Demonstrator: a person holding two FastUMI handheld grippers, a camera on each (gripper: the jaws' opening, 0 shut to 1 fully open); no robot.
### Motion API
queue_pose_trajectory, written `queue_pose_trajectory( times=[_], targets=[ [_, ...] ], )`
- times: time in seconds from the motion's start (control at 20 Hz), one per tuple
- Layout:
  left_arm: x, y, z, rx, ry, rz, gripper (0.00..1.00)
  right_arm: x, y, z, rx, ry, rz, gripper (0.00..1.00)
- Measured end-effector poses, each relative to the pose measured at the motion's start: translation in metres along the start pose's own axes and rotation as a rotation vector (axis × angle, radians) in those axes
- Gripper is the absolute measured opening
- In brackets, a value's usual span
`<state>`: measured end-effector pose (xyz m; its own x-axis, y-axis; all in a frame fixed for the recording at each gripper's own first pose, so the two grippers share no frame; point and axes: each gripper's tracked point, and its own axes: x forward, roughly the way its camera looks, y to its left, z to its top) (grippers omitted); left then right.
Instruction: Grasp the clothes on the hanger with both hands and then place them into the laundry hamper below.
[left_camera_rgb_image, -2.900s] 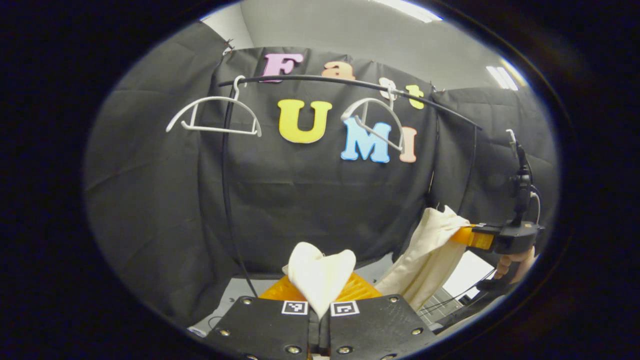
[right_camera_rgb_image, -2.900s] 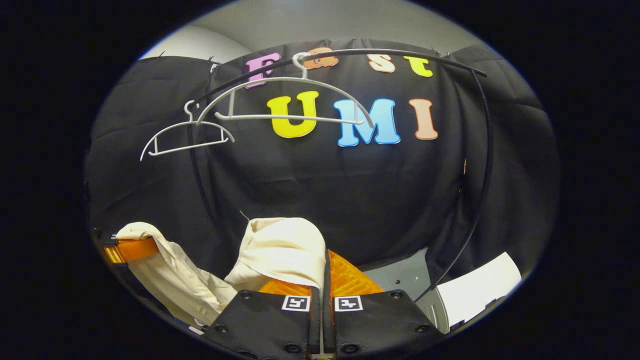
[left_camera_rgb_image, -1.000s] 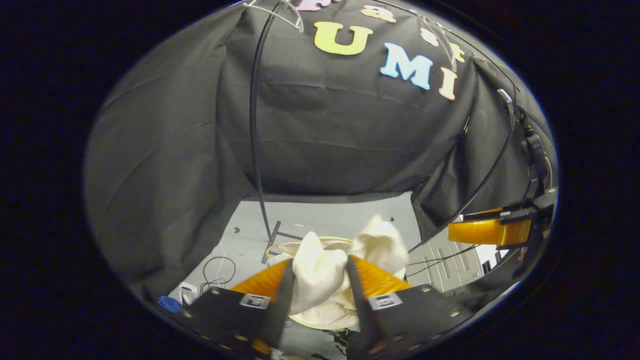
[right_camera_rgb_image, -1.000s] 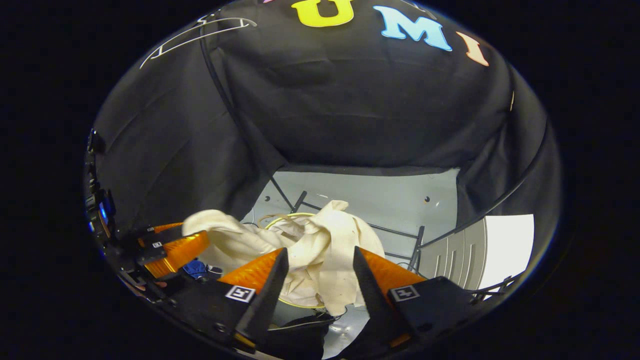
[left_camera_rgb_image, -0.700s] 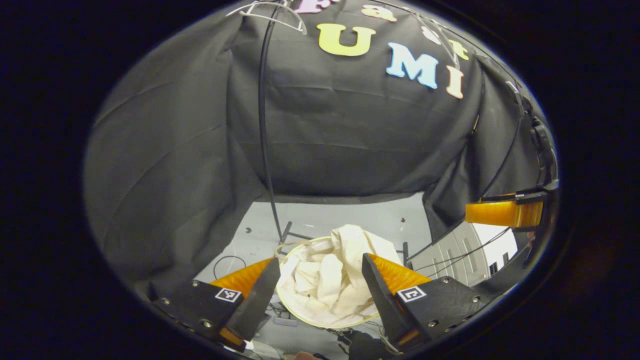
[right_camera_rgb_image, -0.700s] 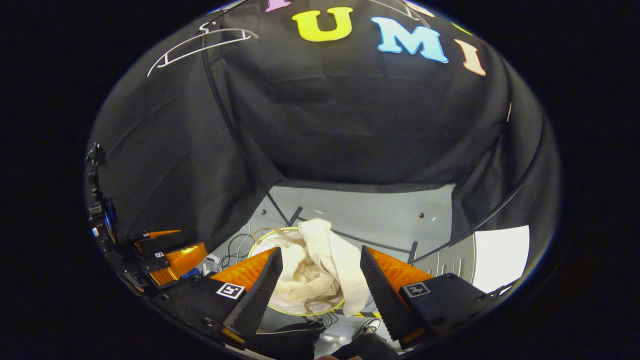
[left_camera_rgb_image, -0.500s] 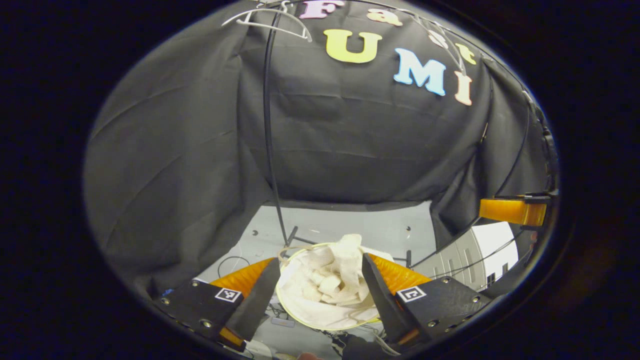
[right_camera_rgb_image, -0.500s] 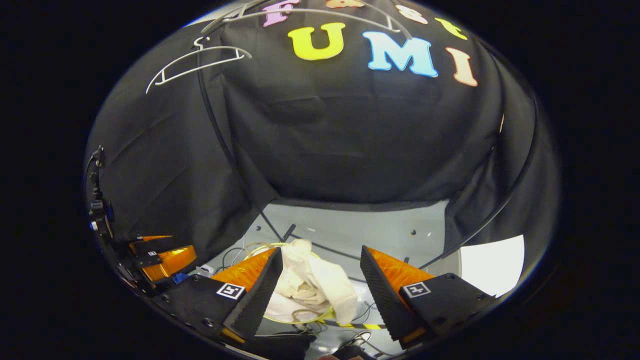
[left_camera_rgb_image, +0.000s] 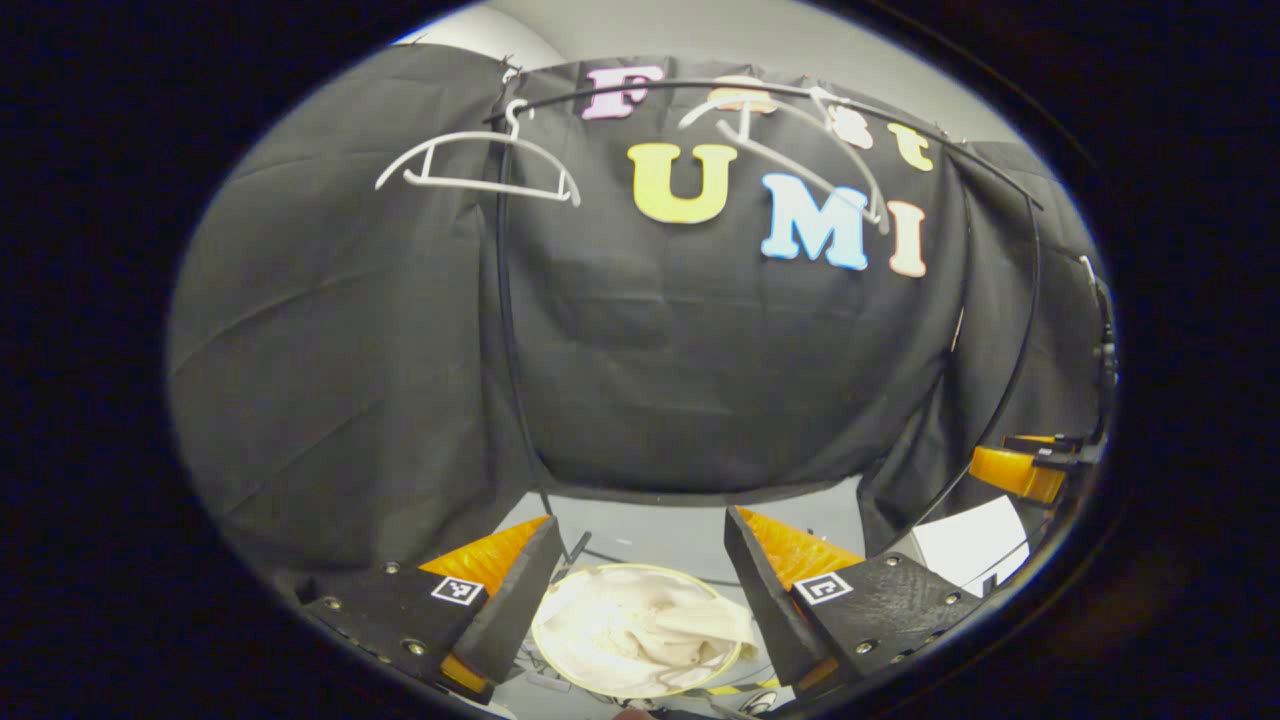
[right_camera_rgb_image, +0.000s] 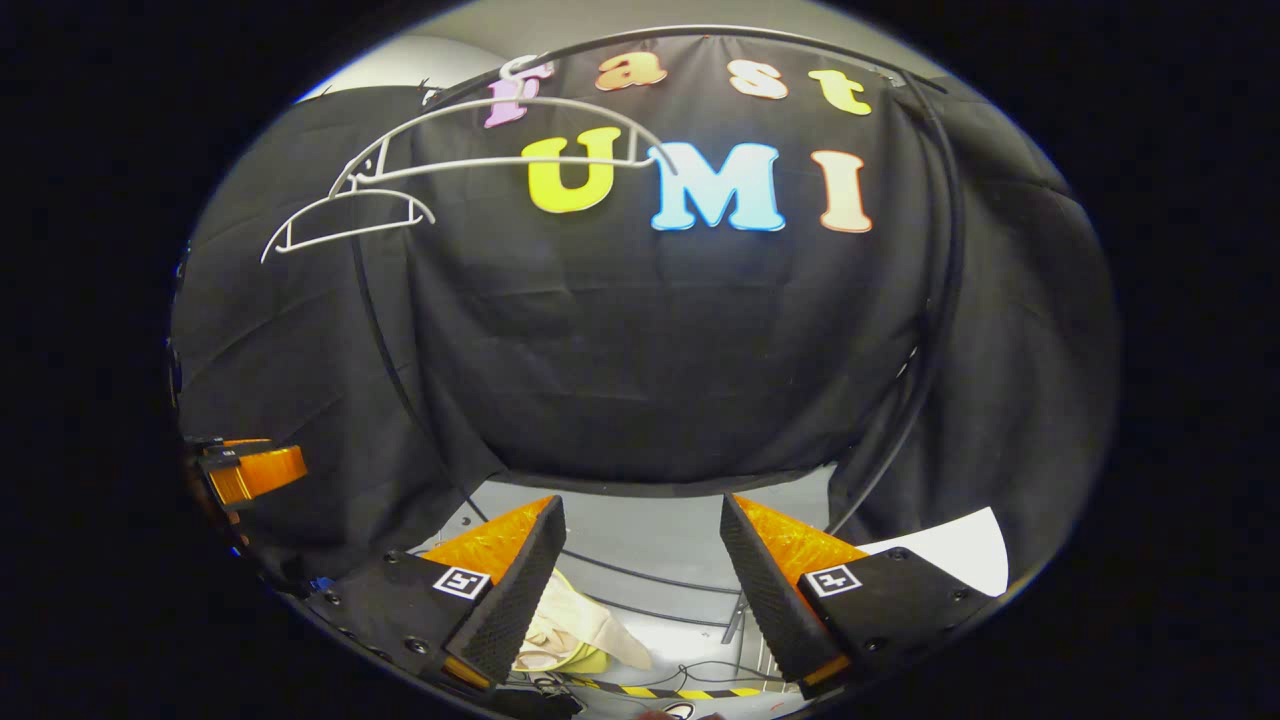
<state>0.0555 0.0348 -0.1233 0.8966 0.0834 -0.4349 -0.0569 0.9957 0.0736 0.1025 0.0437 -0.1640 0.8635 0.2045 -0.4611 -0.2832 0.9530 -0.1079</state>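
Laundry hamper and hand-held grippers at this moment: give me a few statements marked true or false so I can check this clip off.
1. The cream garment lies inside the laundry hamper. True.
2. The left hand-held gripper is shut on the garment. False: its fingers stand wide apart with nothing between them.
3. Both white hangers on the black rail are bare. True.
4. The right hand-held gripper grips a hanger. False: it is open and empty, well below the hangers.
5. In the right gripper view, part of the garment drapes over the hamper's rim. True, a flap hangs over the yellow edge.
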Motion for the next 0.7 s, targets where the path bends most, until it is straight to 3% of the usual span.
queue_pose_trajectory(
  times=[0.35, 0.45, 0.5, 0.55, 0.7],
  targets=[
    [-0.048, -0.061, 0.111, 0.020, -0.239, -0.026, 0.95, -0.051, -0.052, 0.032, 0.041, -0.154, -0.055, 0.98],
    [-0.068, -0.074, 0.131, 0.023, -0.305, -0.024, 0.95, -0.073, -0.063, 0.049, 0.045, -0.211, -0.064, 0.98],
    [-0.079, -0.082, 0.140, 0.022, -0.339, -0.025, 0.95, -0.080, -0.069, 0.057, 0.044, -0.238, -0.071, 0.94],
    [-0.083, -0.090, 0.146, 0.019, -0.366, -0.028, 0.95, -0.087, -0.077, 0.065, 0.044, -0.262, -0.076, 0.98],
    [-0.091, -0.106, 0.146, 0.002, -0.428, -0.024, 0.95, -0.102, -0.101, 0.087, 0.067, -0.340, -0.099, 0.98]
  ],
)
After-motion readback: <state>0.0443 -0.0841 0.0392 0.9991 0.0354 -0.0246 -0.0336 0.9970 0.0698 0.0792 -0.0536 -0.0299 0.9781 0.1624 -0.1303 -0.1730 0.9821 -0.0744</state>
